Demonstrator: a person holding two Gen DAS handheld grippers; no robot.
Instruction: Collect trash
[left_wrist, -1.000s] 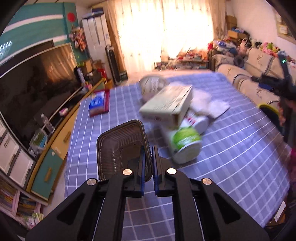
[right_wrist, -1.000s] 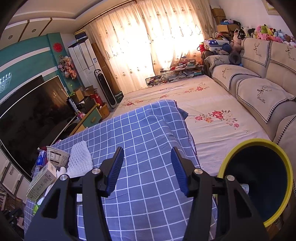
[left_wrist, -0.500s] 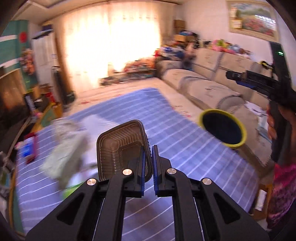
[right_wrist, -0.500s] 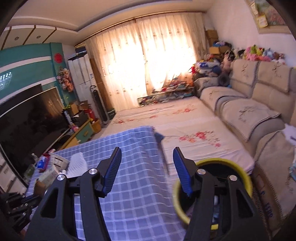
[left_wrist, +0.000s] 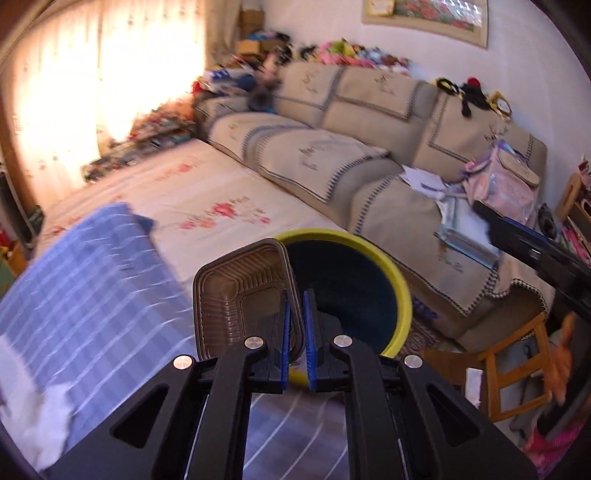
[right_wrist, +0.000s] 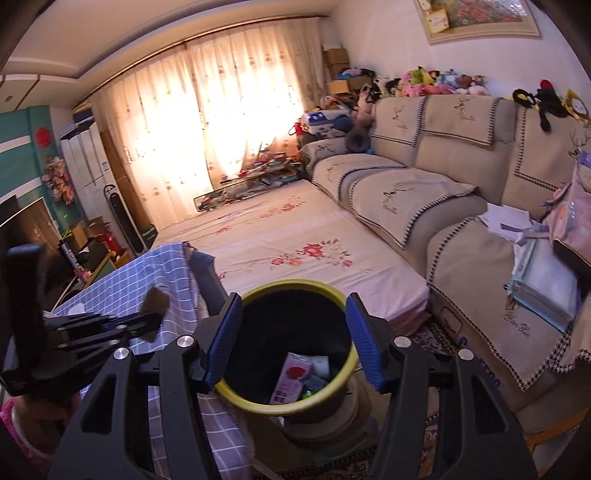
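Since the earlier frame, both hands have swung away from the cluttered end of the checked tablecloth (left_wrist: 85, 280) toward the yellow-rimmed bin (right_wrist: 295, 291) beside the table. The left gripper (left_wrist: 294, 343) is clamped almost fully shut on the rim of a brown plastic tray (left_wrist: 240, 291), which stands on edge at the near rim of the bin, not yet over the opening. The right gripper (right_wrist: 291, 338) hangs above the bin with its jaws about half open and nothing between them. Risk: the tray is pinched only at one thin edge, so a fast swing may let it pivot or slip; released too soon, it may catch the rim and fall outside. Cartons already lie in the bin, their print too small to read; no other writing is legible.
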